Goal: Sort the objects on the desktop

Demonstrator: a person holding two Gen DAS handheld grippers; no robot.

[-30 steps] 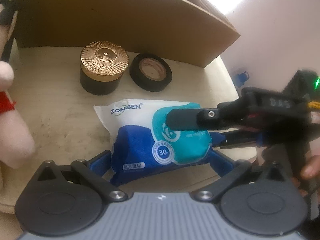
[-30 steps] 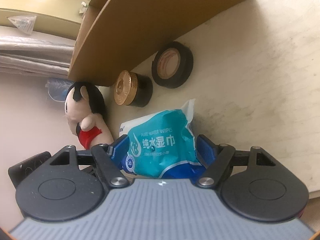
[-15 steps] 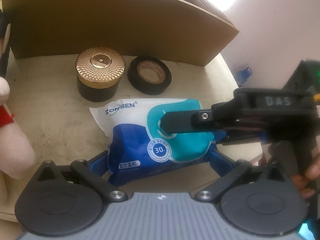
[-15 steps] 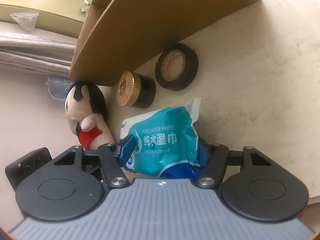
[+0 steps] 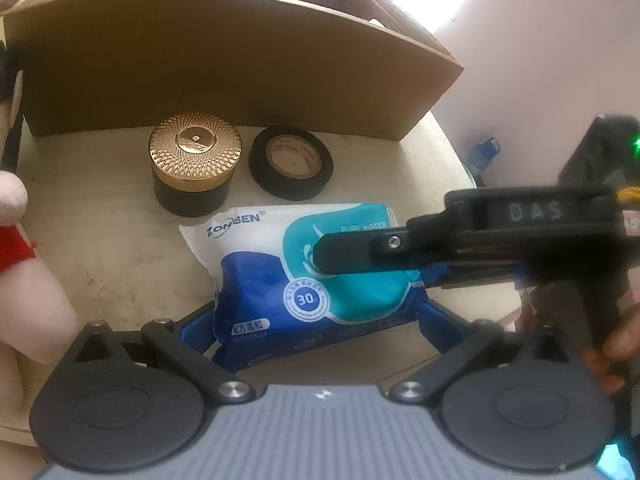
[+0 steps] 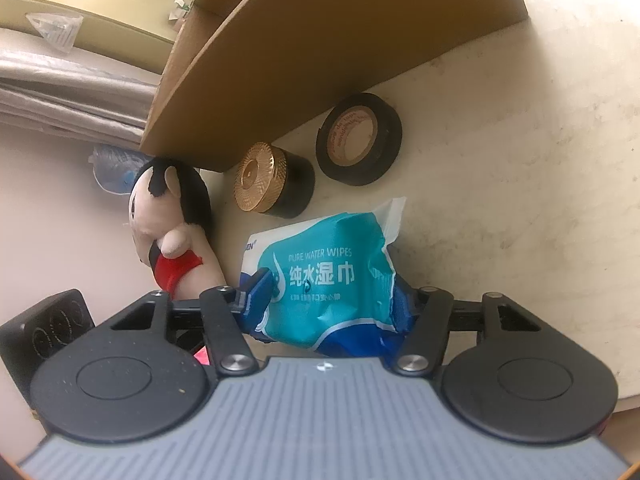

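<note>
A blue and teal pack of wet wipes (image 5: 308, 280) lies on the beige desk (image 5: 100, 240). My left gripper (image 5: 312, 320) is shut on its near end. My right gripper (image 6: 332, 300) grips the same pack (image 6: 324, 280) from the right side; its upper finger (image 5: 352, 252) lies across the pack's top. Behind the pack stand a black jar with a gold lid (image 5: 194, 164) and a roll of black tape (image 5: 291, 162). Both also show in the right wrist view: the jar (image 6: 272, 188) and the tape (image 6: 358, 138).
A cardboard box (image 5: 224, 64) stands behind the jar and tape, also in the right wrist view (image 6: 320, 48). A plush doll in red shorts (image 6: 172, 224) stands at the desk's left edge. The desk edge drops off to the right (image 5: 452, 148).
The pack has shifted slightly back toward me and to the right, still held by both grippers. The box, jar and tape have not moved.
</note>
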